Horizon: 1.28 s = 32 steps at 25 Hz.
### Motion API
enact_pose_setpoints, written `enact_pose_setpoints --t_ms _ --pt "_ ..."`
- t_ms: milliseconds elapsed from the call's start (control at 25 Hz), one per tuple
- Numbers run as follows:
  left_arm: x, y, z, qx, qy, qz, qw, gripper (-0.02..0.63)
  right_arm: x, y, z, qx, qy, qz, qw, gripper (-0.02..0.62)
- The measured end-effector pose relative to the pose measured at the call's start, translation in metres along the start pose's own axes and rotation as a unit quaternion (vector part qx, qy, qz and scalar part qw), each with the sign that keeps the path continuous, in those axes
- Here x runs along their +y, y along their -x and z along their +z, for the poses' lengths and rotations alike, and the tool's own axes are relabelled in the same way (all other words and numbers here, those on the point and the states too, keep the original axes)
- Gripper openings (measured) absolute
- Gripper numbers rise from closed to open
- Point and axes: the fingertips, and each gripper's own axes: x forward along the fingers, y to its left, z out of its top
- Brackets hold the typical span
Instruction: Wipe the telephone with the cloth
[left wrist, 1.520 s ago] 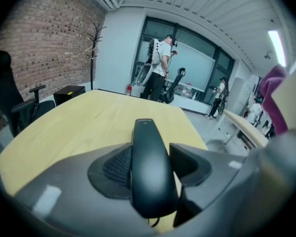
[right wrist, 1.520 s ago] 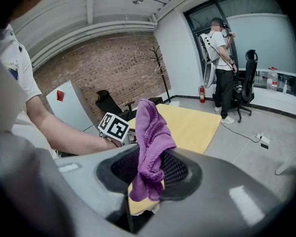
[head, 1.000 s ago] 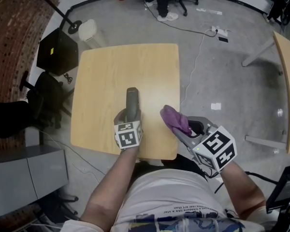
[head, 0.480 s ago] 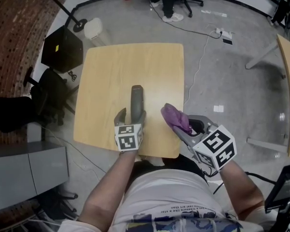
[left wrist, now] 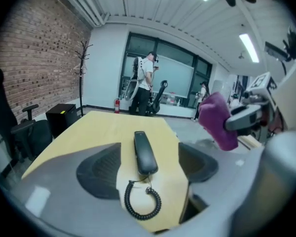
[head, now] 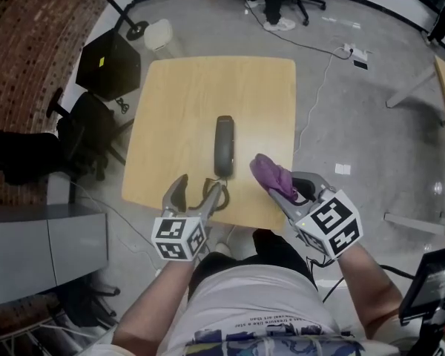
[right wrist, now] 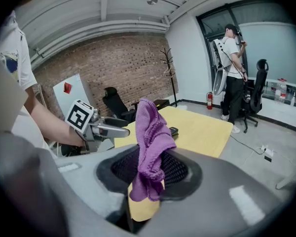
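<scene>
Entry, both grippers in view.

You are holding the left gripper [head: 201,185] at the near edge of the wooden table [head: 185,95]. Its jaws are standing wide apart. They have just been opening, and the pads are pressing on nothing.

The telephone handset [head: 224,145] is lying flat on the tabletop beyond the left fingertips and apart from them. Its long axis is running away from you, and it is sitting about midway across the table's width. The coiled cord [left wrist: 143,205] is trailing from the handset's near end and curling at the table's near edge. In the left gripper view the coil is showing in the gap between the two jaws, touching neither.

You are carrying the right gripper [right wrist: 149,172] just right of the handset, by the table's near right corner. Its jaws are clamping the purple cloth [head: 271,176]. A bunched fold is sticking up past the tips and a tail is hanging below them. In the head view a gap is showing between cloth and handset. You cannot tell whether the cloth is touching the tabletop.

Surroundings: a black office chair [head: 81,136] and a black box [head: 107,64] are standing left of the table, near the brick wall [head: 37,65]. A person [left wrist: 147,80] is standing beyond the table's far end.
</scene>
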Motion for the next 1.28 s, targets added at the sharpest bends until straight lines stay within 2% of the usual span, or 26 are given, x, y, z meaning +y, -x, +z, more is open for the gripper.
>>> enact_pose_setpoints --t_ms 160,320,480,720,840,1000,1160,1280 --pt "-0.004 0.052 0.002 -0.03 0.011 -0.047 0.9984 0.345 0.023 0.008 -0.001 -0.003 0.014 -0.014 1.0 0.11" --pt "-0.017 0.104 -0.006 -0.056 -0.009 -0.097 0.9937 0.313 0.06 0.019 -0.004 -0.015 0.018 -0.031 0.999 0.11" --pt "-0.025 0.161 -0.017 -0.08 -0.016 -0.138 0.9871 0.265 0.114 0.026 -0.007 -0.019 0.015 -0.038 0.999 0.11" --pt "-0.008 0.23 -0.045 -0.095 -0.014 -0.159 0.9827 0.165 0.188 0.041 -0.023 -0.034 0.01 -0.059 0.998 0.11" --pt "-0.012 0.25 -0.059 -0.091 -0.02 -0.168 0.9815 0.098 0.212 0.051 -0.031 -0.033 0.016 -0.063 0.997 0.11" --pt "-0.022 0.271 -0.066 -0.094 -0.017 -0.155 0.9833 0.005 0.23 0.062 -0.035 -0.031 0.035 -0.058 0.997 0.11" --pt "-0.049 0.289 -0.071 -0.101 -0.01 -0.162 0.9815 0.005 0.243 0.079 -0.039 -0.041 0.048 -0.047 0.997 0.11" --pt "-0.083 0.297 -0.075 -0.097 -0.023 -0.182 0.9782 0.005 0.252 0.097 -0.048 -0.048 0.059 -0.032 0.997 0.11"
